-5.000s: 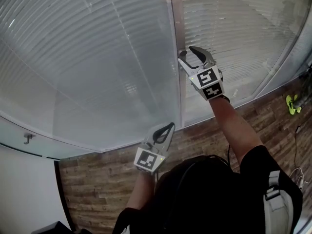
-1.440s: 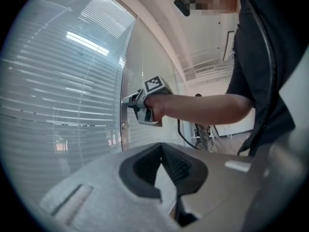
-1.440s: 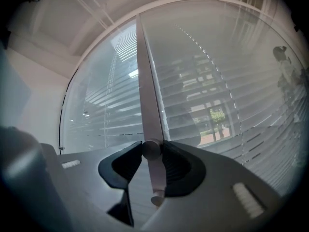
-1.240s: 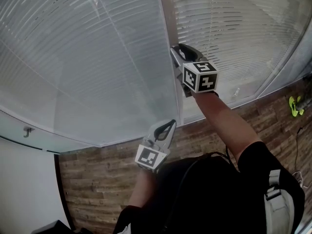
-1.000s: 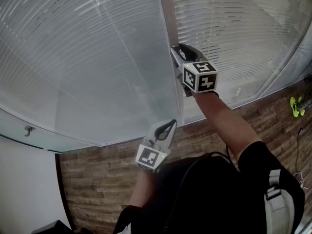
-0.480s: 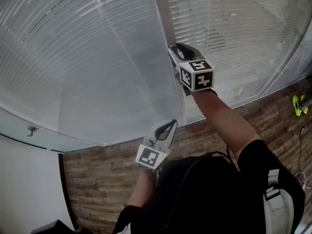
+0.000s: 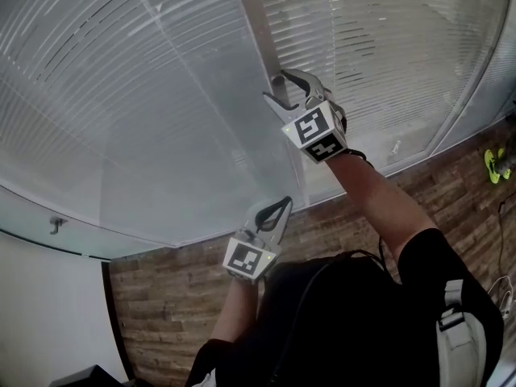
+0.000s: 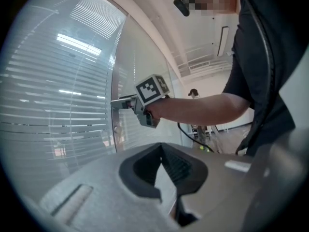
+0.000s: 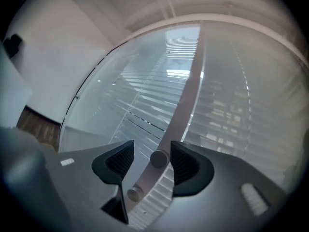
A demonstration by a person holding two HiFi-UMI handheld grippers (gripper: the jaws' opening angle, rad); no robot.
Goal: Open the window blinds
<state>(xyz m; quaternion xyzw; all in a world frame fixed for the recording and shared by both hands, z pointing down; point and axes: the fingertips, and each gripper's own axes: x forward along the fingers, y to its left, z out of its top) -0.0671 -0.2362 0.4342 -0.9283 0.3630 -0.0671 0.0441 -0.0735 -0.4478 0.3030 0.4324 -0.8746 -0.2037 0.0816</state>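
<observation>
Slatted blinds (image 7: pixel 145 95) sit behind the glass of two panes, split by a grey upright frame (image 7: pixel 256 47). My right gripper (image 7: pixel 286 85) is raised level against that frame. In the right gripper view its jaws (image 9: pixel 152 150) are opening, with a round knob (image 9: pixel 159 158) between them, close to the right pad; the pads do not press on it. A second small knob (image 9: pixel 133 194) sits lower on the frame. My left gripper (image 7: pixel 278 210) hangs lower near the window base, shut, with nothing in it (image 8: pixel 161 151).
A wood-plank floor (image 7: pixel 161 313) runs below the window. A white wall (image 7: pixel 48 313) with a small hook (image 7: pixel 56 226) is at the lower left. A green object (image 7: pixel 493 161) and a cable (image 7: pixel 500 285) lie at the right.
The right gripper has rolled about its axis, its jaws have spread off the knob, and it has shifted slightly up and left. The slats show more gaps than five seconds ago. The left gripper stayed still.
</observation>
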